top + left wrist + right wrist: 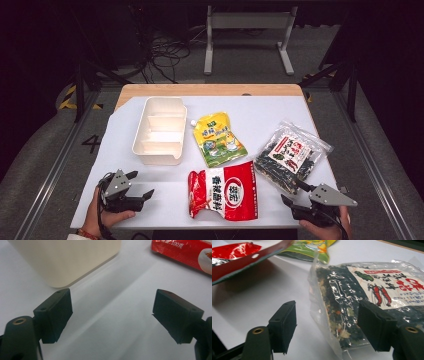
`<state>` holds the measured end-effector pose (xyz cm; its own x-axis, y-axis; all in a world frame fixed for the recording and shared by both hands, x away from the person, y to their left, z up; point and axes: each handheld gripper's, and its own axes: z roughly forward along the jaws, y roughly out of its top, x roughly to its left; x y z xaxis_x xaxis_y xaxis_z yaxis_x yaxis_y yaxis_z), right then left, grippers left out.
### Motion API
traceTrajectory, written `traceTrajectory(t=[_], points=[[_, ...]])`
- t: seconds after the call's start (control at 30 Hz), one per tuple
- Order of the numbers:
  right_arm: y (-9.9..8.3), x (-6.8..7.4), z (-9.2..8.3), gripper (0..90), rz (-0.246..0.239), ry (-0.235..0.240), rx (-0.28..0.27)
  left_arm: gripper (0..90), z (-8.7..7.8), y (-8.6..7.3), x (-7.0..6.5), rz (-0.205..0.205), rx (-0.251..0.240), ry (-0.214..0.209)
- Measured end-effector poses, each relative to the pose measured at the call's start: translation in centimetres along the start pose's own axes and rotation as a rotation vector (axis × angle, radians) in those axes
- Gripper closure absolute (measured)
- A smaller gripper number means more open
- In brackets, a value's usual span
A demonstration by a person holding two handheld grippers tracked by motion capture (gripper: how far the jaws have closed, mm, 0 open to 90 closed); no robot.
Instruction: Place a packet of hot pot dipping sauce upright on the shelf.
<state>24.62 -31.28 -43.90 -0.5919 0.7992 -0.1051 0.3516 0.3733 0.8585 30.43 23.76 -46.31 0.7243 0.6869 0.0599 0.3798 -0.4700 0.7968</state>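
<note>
Seaweed bag (292,154) lies right of red packet (223,191) on the table sheet (270,112); right gripper (292,195) at its near corner, left gripper (141,184) left of the packet.

Left gripper view: jaws apart, nothing between, cream box (67,258) ahead.

Right gripper view: jaws apart, astride the bag's (362,297) corner, not pressing.

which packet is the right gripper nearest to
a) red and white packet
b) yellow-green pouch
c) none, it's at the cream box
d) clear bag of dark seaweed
d: the right gripper sits open at the near corner of the clear bag of dark seaweed, whose edge lies between its jaws in the right gripper view.
</note>
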Motion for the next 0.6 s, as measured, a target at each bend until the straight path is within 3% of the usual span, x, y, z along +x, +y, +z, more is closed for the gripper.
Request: traceTrajectory(t=[0.2,0.3,0.47,0.6], points=[[0.0,0.9,0.0,37.9,-0.034,0.058,0.018,17.3,0.2,0.3,-0.4,0.016,0.005,0.007],[0.3,2.0,0.0,40.5,-0.076,0.122,0.032,17.7,0.1,0.3,-0.5,0.017,-0.001,0.004],[0.3,3.9,0.2,33.8,-0.119,0.257,0.058,17.7,0.0,0.3,-0.7,0.020,0.000,-0.004],[0.4,5.7,0.8,28.0,-0.140,0.315,0.089,17.6,0.1,0.5,-0.9,0.024,0.005,-0.006]])
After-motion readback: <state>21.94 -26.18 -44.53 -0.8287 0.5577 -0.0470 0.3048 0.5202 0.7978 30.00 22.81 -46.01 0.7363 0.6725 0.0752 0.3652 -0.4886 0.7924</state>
